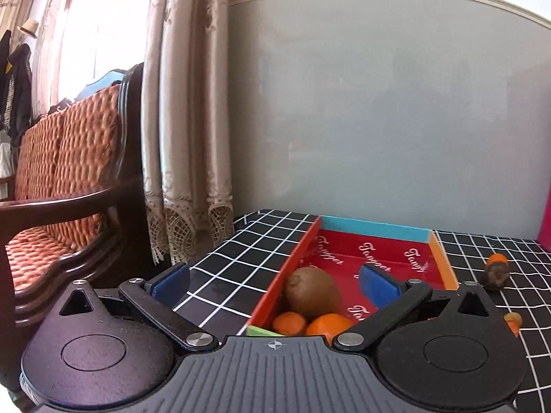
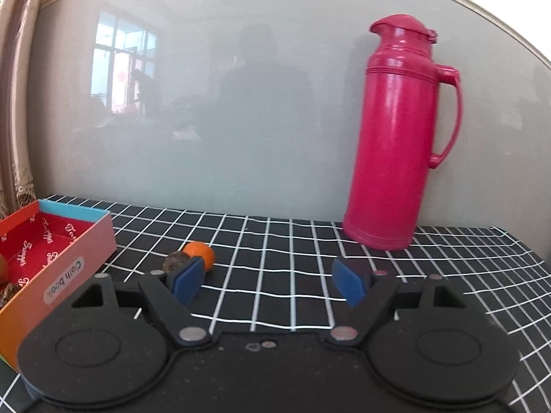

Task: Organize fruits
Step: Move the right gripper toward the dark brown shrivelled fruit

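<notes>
While angled slightly downward, left gripper [image 1: 273, 280] spread empty over box [image 1: 296, 261], right gripper [image 2: 268, 280] spread empty above tablecloth [image 2: 275, 241].

- The left gripper [image 1: 273, 284] is hanging wide open over the near end of the red box [image 1: 375, 229], with nothing between its pads.
- A kiwi [image 1: 312, 292] and two oranges [image 1: 327, 323] are filling that near corner; the far end is lying bare.
- The right gripper [image 2: 267, 280] is hanging open over bare checked cloth [image 2: 275, 241].
- An orange [image 2: 199, 252] and a brown lump [image 2: 176, 261] are sitting just beside its left pad.
- A tall pink flask [image 2: 396, 144] is blocking the far right.
</notes>
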